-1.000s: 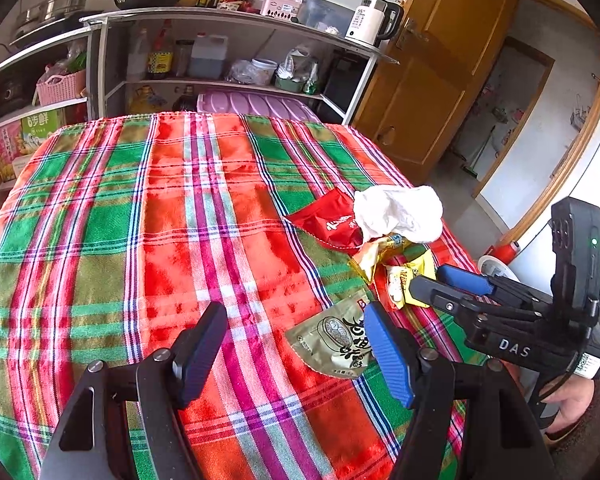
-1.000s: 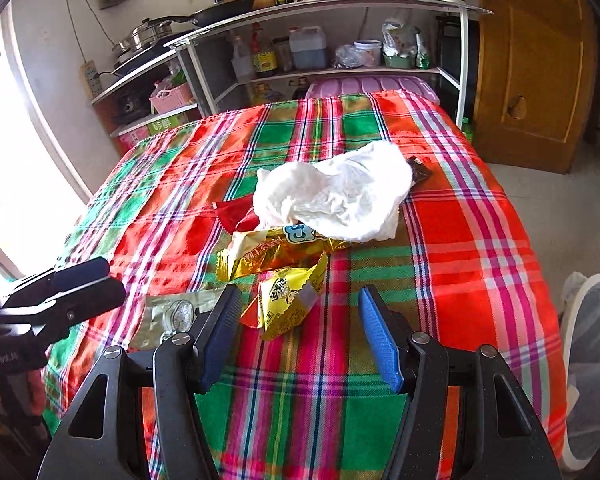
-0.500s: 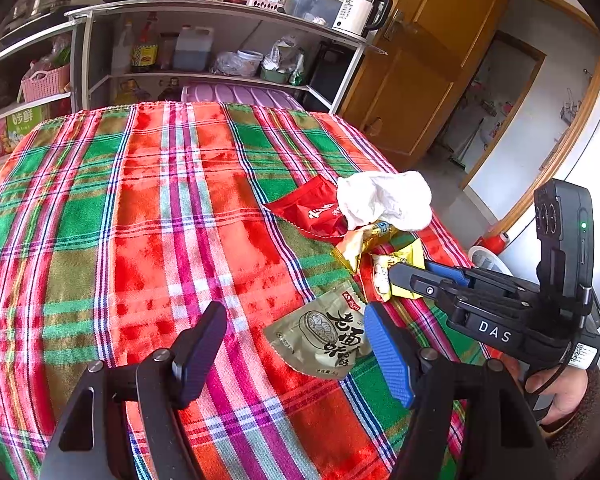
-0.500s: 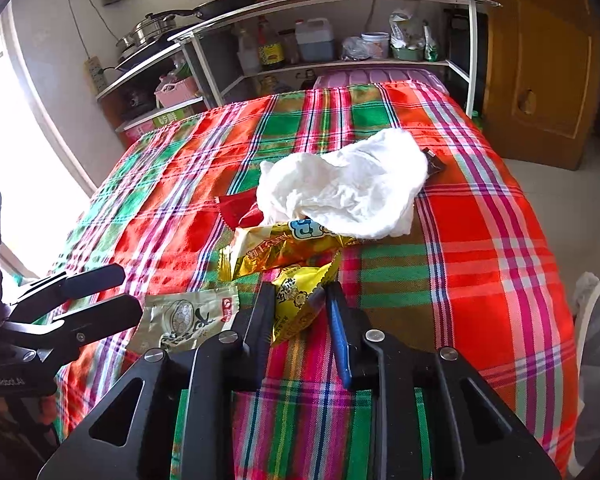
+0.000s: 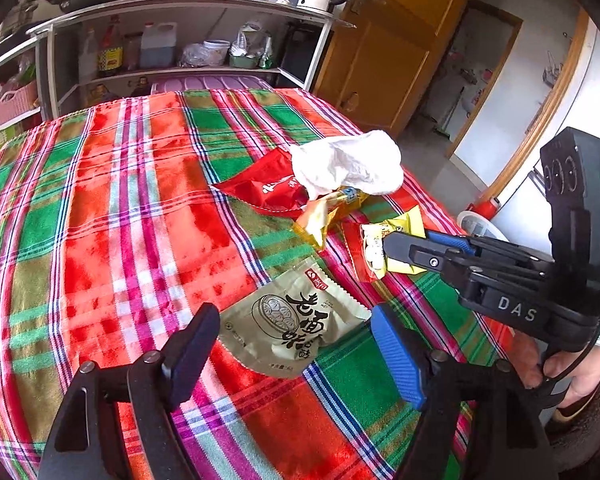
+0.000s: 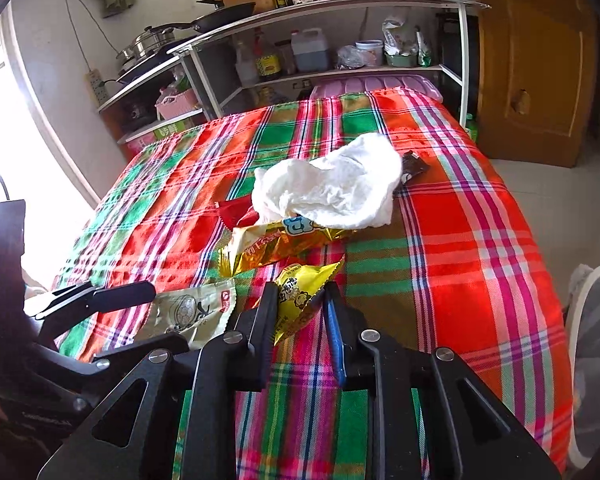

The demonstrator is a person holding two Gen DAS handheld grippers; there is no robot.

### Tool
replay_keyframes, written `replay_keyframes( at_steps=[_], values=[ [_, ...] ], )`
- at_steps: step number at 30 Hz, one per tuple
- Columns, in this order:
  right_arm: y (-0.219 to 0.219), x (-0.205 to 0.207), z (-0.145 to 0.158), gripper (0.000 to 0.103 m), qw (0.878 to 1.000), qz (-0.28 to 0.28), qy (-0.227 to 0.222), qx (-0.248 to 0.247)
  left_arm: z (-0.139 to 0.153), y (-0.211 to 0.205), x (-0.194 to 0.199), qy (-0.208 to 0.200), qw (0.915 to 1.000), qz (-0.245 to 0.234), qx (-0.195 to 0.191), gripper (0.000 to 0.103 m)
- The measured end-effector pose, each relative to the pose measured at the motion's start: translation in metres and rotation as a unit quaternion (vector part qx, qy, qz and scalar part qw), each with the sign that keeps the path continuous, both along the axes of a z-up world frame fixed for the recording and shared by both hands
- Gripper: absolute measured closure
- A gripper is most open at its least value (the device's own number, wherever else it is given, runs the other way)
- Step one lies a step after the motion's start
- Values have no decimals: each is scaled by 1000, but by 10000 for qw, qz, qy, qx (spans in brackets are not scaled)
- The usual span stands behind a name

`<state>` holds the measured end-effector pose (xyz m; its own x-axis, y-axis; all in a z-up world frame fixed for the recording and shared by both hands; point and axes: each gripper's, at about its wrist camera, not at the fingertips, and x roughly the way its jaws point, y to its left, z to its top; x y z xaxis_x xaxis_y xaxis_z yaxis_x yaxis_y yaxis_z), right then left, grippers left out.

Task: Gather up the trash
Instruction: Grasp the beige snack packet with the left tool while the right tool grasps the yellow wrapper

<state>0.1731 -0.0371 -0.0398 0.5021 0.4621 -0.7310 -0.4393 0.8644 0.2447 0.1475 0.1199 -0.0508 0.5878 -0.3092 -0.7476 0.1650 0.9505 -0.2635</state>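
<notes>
On the plaid tablecloth (image 5: 140, 216), a woven cloth of red, green and pink checks, a small litter of wrappers is lying near the right-hand edge. The right gripper (image 6: 298, 300) is pinching a crinkled yellow snack packet (image 6: 300, 292) between its narrowed jaws, which have just been closing on it; the packet's pointed end is sticking up and away toward the pile beyond. The left gripper (image 5: 292, 340) is hanging over a flat, glossy beige sachet (image 5: 292, 320) printed with black characters, its jaws standing wide and having just been opening further, the sachet lying between the fingers with no pad pressing on it. The sachet is lying on a slant, its long axis running from the near left up to its serrated edge at the far right. Just past it a shiny gold foil wrapper (image 6: 276, 244) is lying lengthwise across the cloth, partly tucked under a crumpled white tissue (image 6: 332, 192), soft and rumpled. A smooth red packet (image 5: 264, 188) is peeking out beside the tissue, and a dark brown wrapper (image 6: 414, 166) is poking from its far side.
</notes>
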Motion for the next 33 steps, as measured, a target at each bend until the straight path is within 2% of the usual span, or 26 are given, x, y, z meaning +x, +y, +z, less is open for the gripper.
replay_keyframes(
  at_steps=[10,16,19,21,23,26,27,30,33],
  values=[
    [-8,-3,2,79,10000,-52,1,43,-8,-16,4,14,9978,-41,660,23],
    [-12,-4,1,79,9999,-68,20,73,-10,-18,5,-15,9967,-12,813,24],
    [-12,-6,1,79,9999,-88,26,71,-10,-21,4,-71,9944,33,1049,41],
    [-13,-6,1,79,9999,-105,33,81,-9,-21,3,-99,9946,6,1029,54],
    [-14,-5,2,79,9999,-115,35,89,-8,-22,3,-115,9947,-33,1020,56],
    [-14,-5,2,79,9999,-128,38,95,-7,-25,0,-172,9941,-107,1070,64],
    [-14,-5,2,79,9999,-132,42,99,-6,-26,0,-191,9936,-118,1103,70],
    [-15,-6,2,79,9998,-140,32,109,-3,-28,-2,-255,9932,-132,1125,77],
    [-17,-7,3,80,9998,-156,27,127,-2,-28,-2,-273,9933,-112,1117,79]
  ],
)
